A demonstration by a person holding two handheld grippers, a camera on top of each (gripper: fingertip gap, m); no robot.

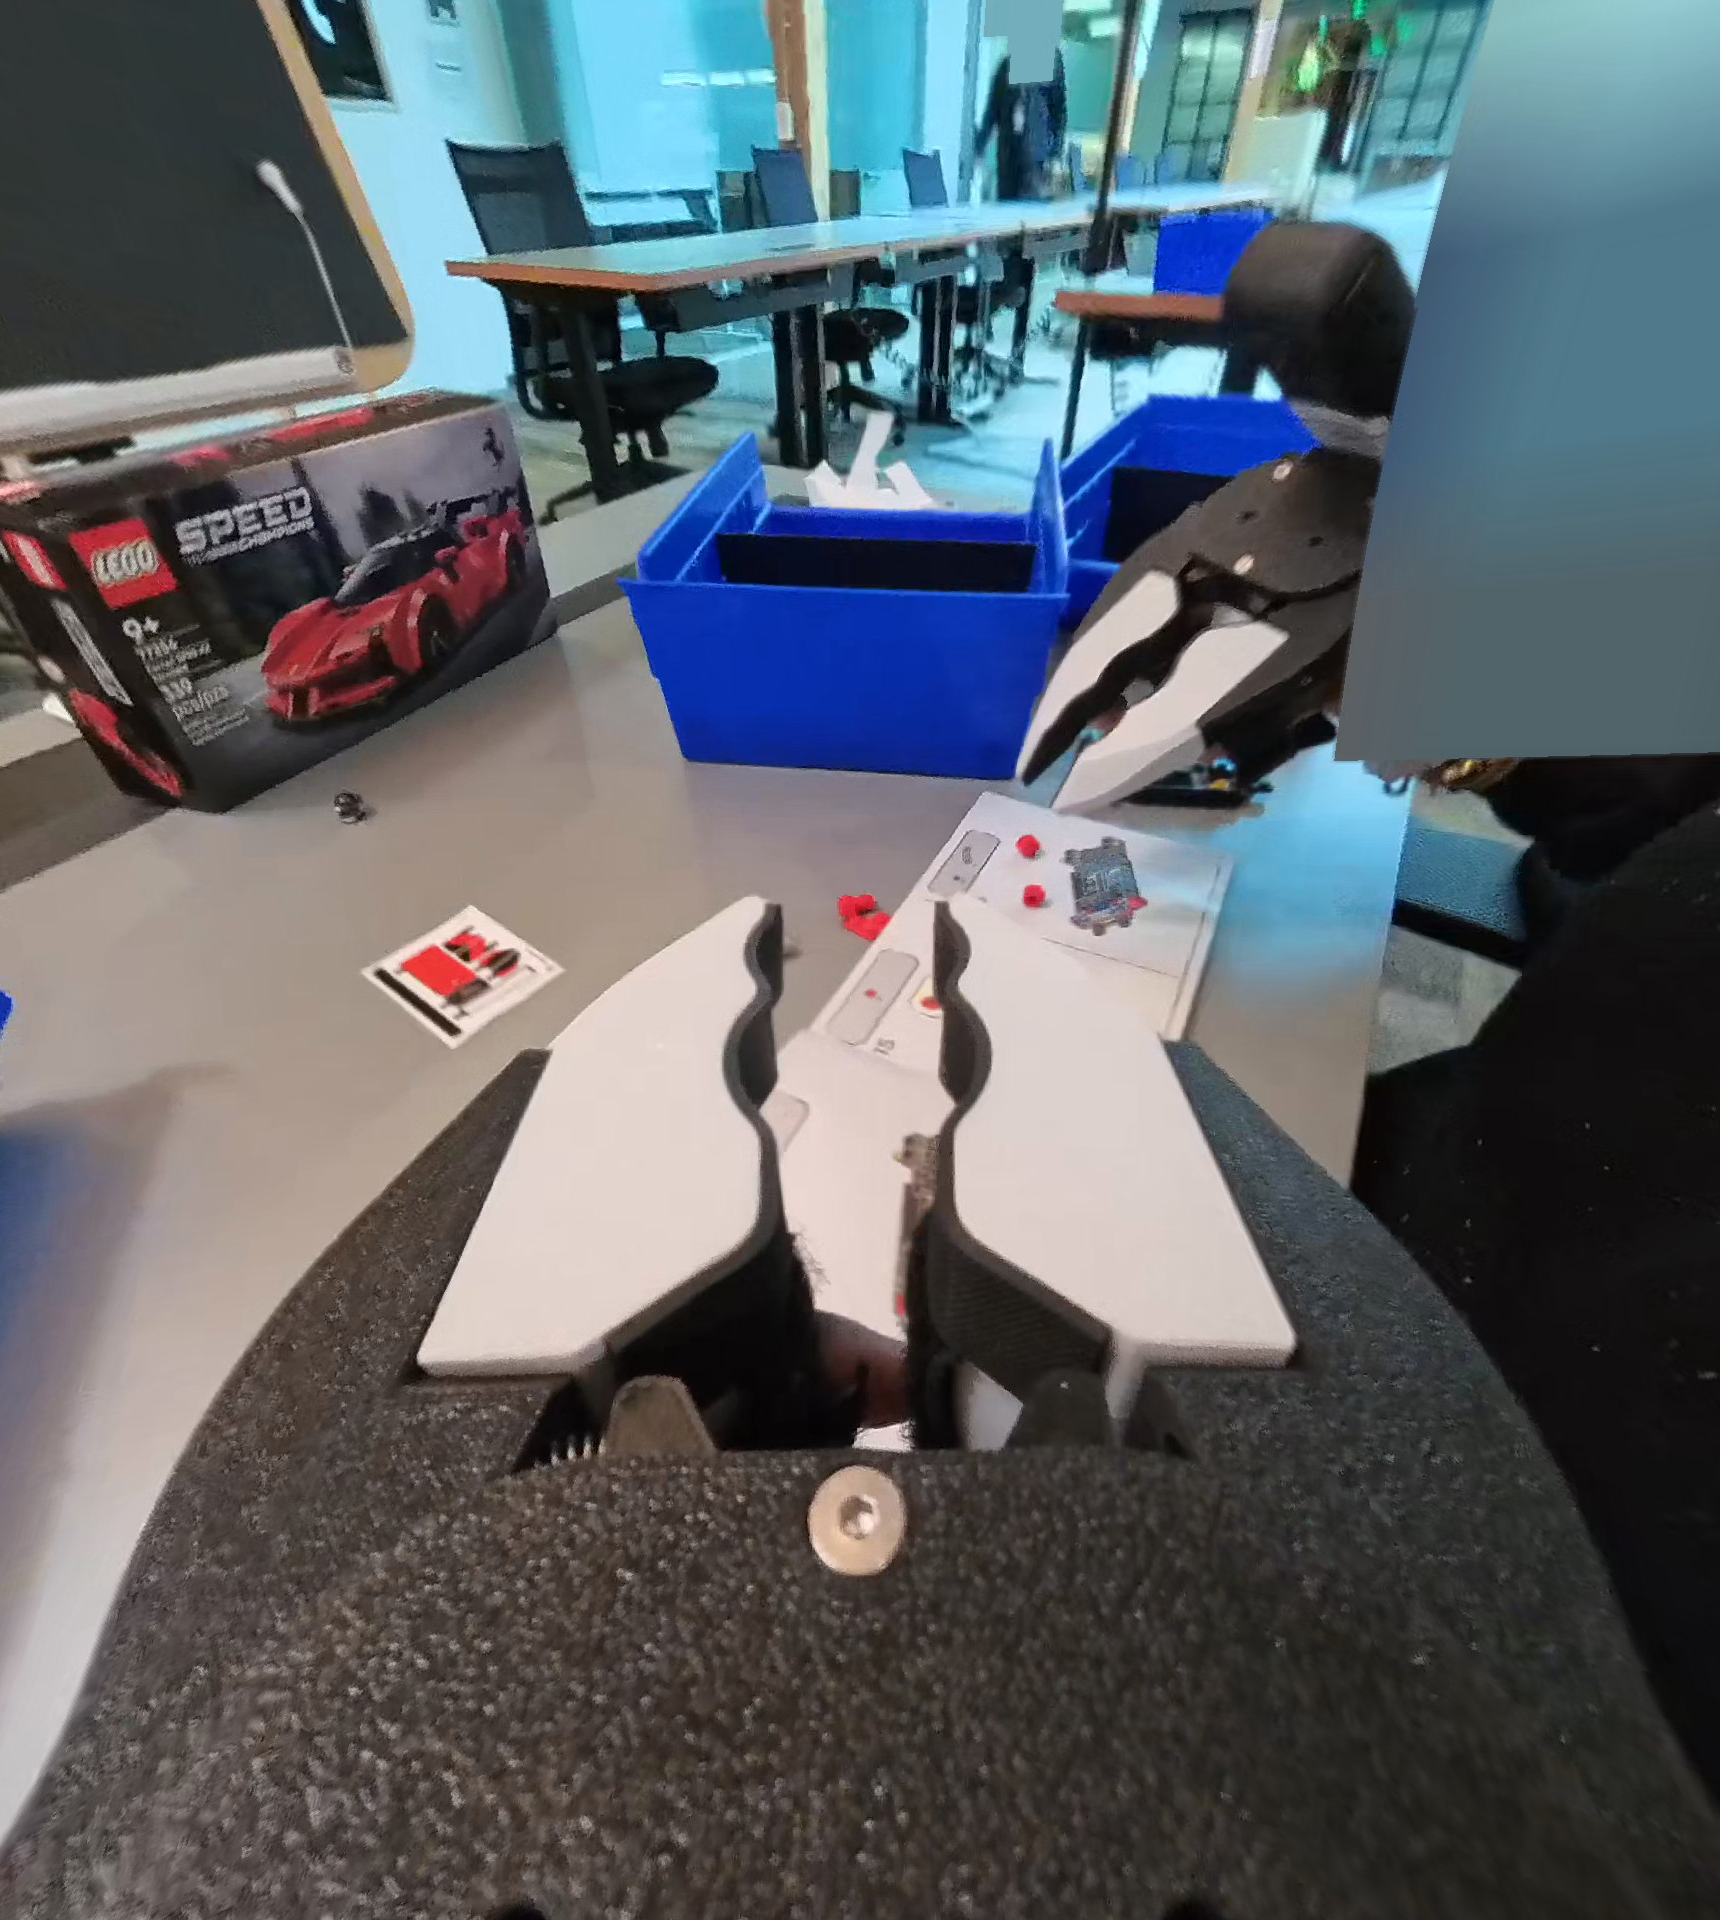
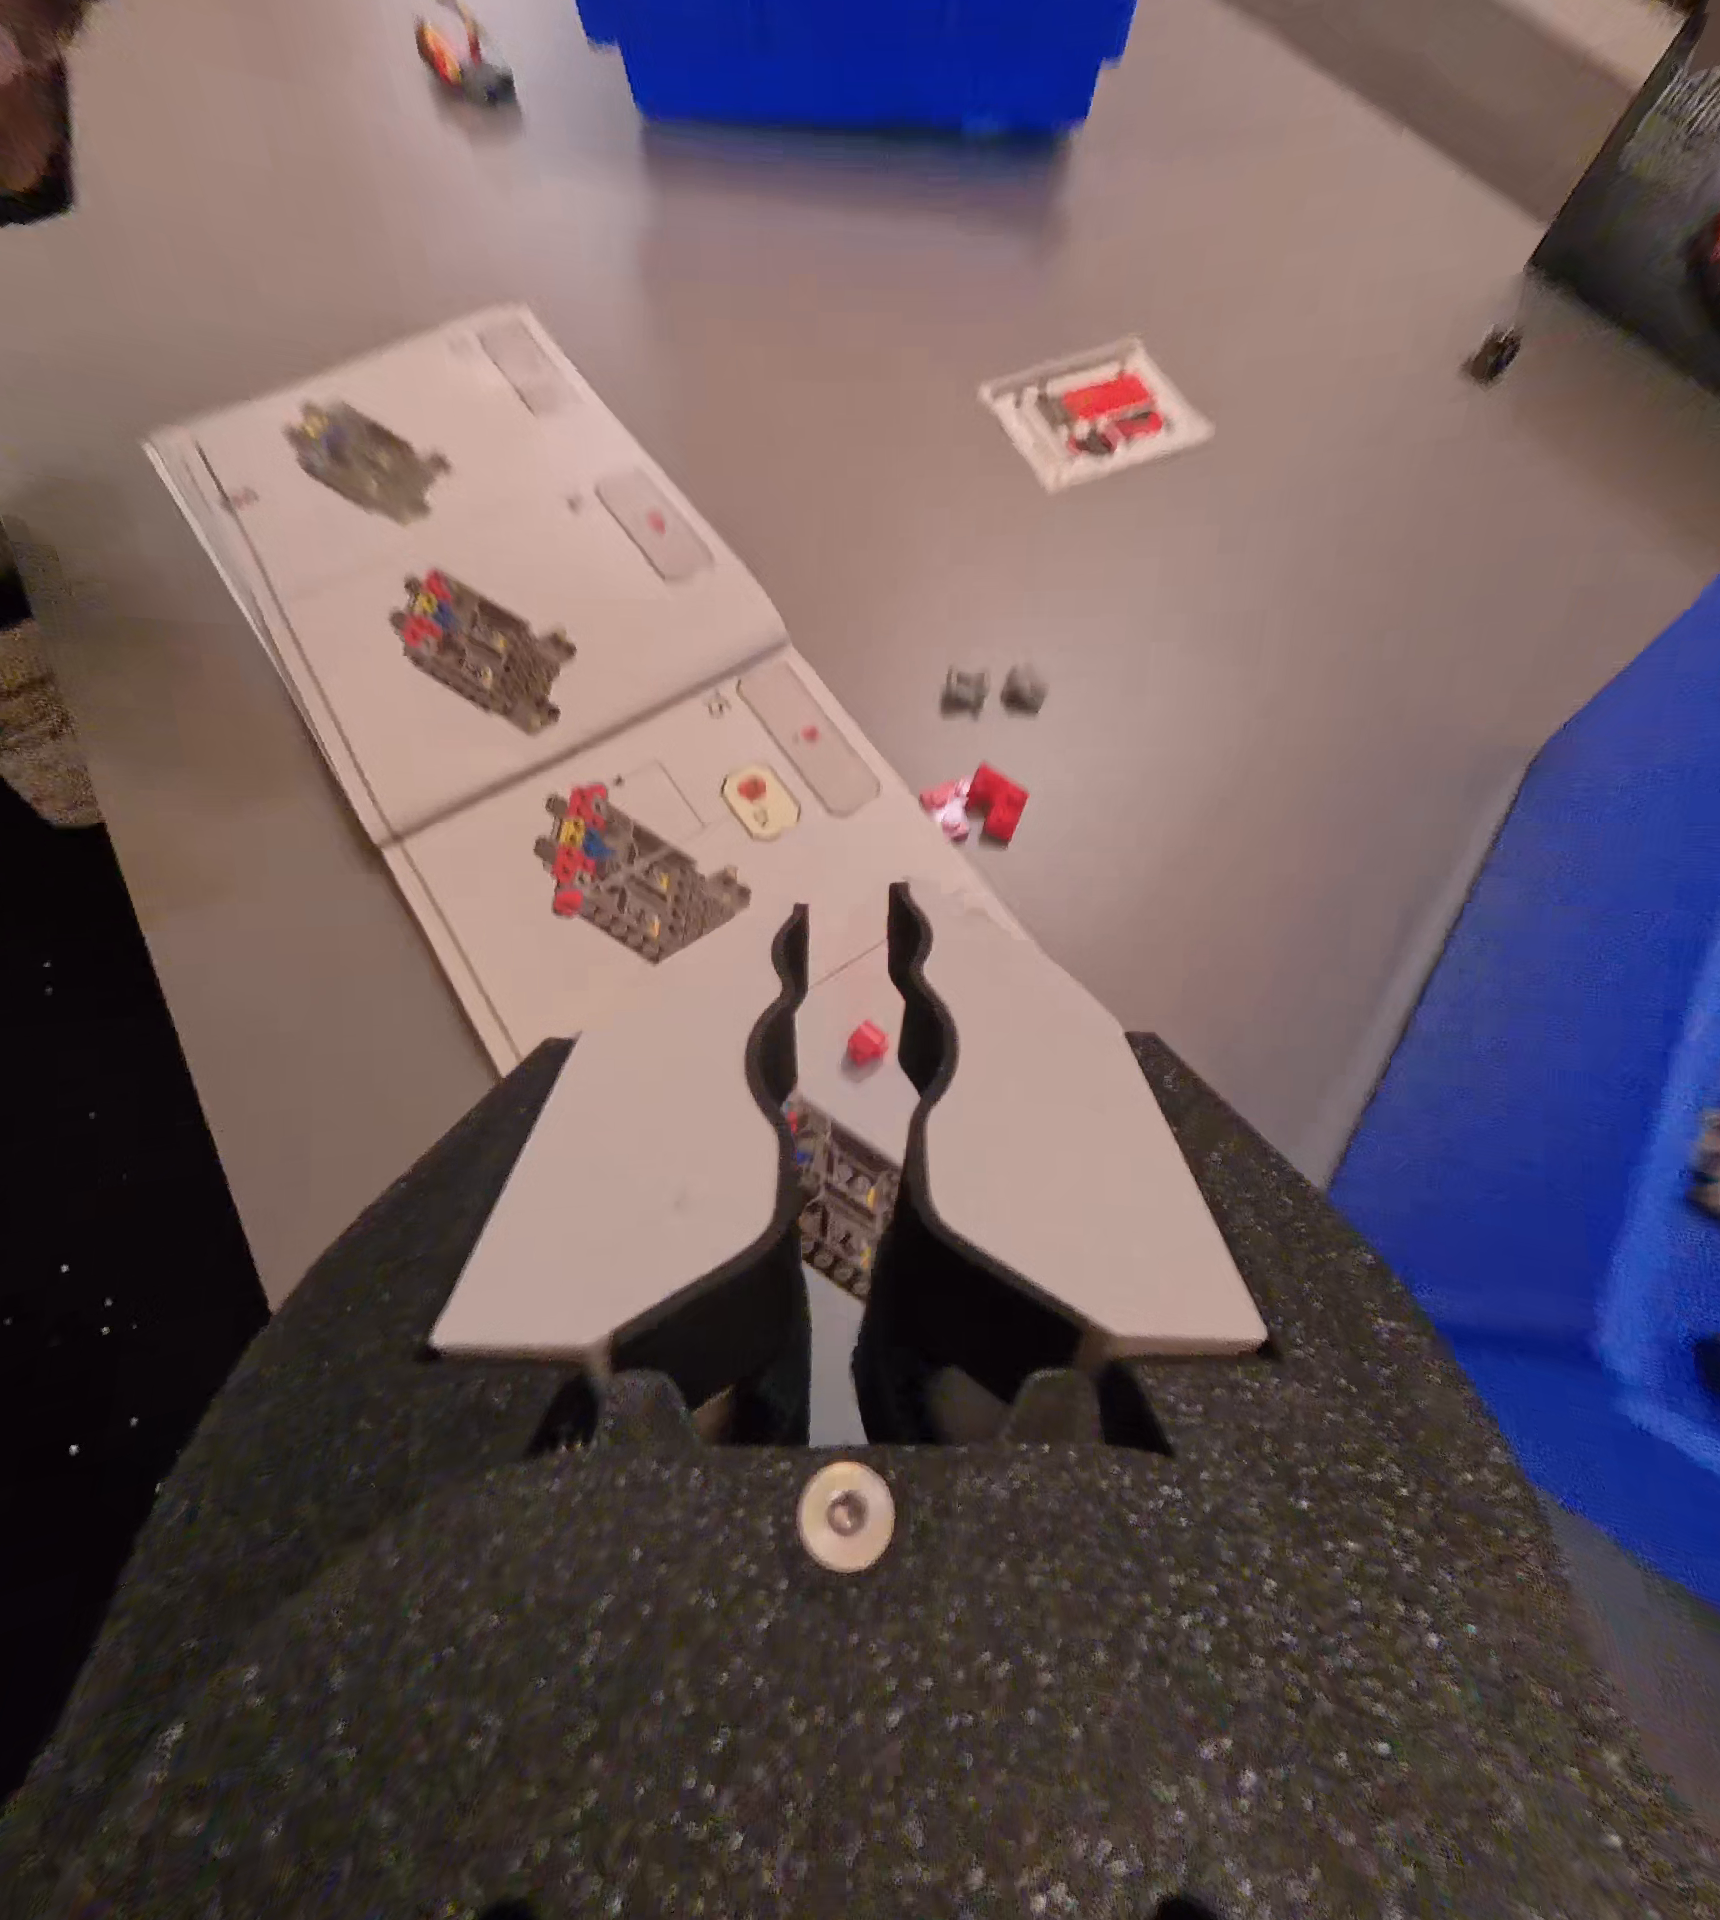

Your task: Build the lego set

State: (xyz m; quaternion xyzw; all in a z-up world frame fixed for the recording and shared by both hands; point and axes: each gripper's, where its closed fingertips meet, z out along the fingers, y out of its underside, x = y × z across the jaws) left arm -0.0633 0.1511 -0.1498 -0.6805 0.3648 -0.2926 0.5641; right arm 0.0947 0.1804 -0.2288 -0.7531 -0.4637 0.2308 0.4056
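Both grippers gape empty. Below the right gripper (image 2: 848, 914), a tiny red brick (image 2: 866, 1042) lies on the instruction booklet (image 2: 523, 540) on the bench (image 2: 835, 260): light, rigid, probably slippery; pinch its flat sides.

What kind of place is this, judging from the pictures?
Probably an open office or shared workspace: rows of long desks with office chairs stand behind the grey table, which holds blue storage bins.

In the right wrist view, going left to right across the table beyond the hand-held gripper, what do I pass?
Open instruction booklet → two small grey pieces → sticker sheet → small dark piece → blue bin at the right edge.
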